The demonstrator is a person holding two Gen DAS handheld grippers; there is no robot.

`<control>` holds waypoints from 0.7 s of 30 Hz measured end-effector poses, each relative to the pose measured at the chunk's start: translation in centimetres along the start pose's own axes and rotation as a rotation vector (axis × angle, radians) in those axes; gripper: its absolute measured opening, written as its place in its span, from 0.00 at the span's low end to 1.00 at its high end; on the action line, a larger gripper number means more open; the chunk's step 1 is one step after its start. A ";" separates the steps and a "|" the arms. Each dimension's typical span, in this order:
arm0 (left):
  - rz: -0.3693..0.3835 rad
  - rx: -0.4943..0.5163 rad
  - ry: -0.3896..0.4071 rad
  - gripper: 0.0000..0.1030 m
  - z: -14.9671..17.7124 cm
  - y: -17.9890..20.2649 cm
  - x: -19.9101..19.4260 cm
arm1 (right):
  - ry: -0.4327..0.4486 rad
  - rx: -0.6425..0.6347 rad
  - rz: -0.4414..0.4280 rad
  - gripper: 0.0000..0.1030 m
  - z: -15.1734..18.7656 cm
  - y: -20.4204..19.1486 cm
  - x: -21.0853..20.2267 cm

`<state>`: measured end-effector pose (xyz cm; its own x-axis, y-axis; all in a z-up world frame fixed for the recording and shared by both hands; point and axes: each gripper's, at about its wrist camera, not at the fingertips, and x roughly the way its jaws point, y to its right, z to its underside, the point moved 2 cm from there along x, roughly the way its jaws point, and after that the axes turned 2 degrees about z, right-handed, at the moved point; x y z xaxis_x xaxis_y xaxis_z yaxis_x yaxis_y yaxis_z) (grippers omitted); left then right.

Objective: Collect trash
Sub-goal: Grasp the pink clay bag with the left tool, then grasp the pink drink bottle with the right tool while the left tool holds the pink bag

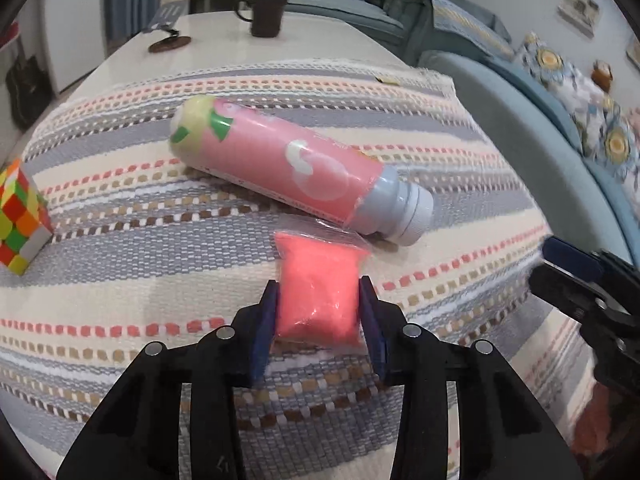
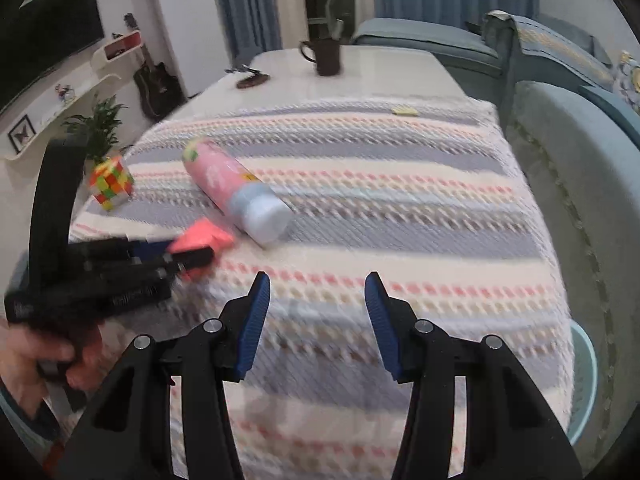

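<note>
On the desk [image 1: 328, 36], over the striped woven cloth [image 1: 120, 280]: right wrist view is smeared by motion blur, so cloth pattern and bottle print are hard to read there; the light blue basket [image 2: 584, 380] at the desk's right edge is cut off by the frame and largely hidden behind the cloth, contents not visible

Left claw [image 1: 318, 300]: blue pads clamped on either side of the pink bag [image 1: 318, 292]. Bag is a small clear plastic pouch packed with bright pink filling, its crinkled transparent top edge pointing away from the camera, lying just beside the bottle's neck; whether its underside touches the cloth cannot be told. Seen from the right wrist view, the same bag [image 2: 204, 236] is partly covered by the left claw's black fingers

Right claw [image 2: 318, 312]: pads apart, nothing between them, over the cloth's near part; only its blurred tip shows at the right edge of the left wrist view

Pink bottle [image 1: 288, 164]: on its side, grey cap toward the right, label print partly legible only

Colour cube [image 1: 20, 216]: cut off by the left edge

Dark mug [image 1: 266, 16]: far end, a thin stick standing in it
</note>
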<state>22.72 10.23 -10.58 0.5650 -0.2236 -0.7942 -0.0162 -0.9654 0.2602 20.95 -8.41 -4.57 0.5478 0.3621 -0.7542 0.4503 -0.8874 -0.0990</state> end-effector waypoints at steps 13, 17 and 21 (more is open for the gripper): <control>-0.067 -0.274 0.122 0.36 -1.8 -7.4 -4.6 | -0.114 -0.221 -0.111 0.52 -8.3 -8.3 9.9; -0.072 -0.289 0.148 0.36 -1.9 -8.1 -5.7 | -0.171 -0.262 -0.116 0.54 -8.7 -9.7 11.8; -0.062 -0.292 0.146 0.36 -1.9 -8.0 -5.5 | -0.201 -0.203 -0.146 0.52 -8.9 -9.4 12.6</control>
<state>21.30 19.43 -7.26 0.6704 -0.1239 -0.7316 0.2466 -0.8927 0.3771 29.89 7.06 -7.33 0.3259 0.3995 -0.8569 0.6561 -0.7481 -0.0993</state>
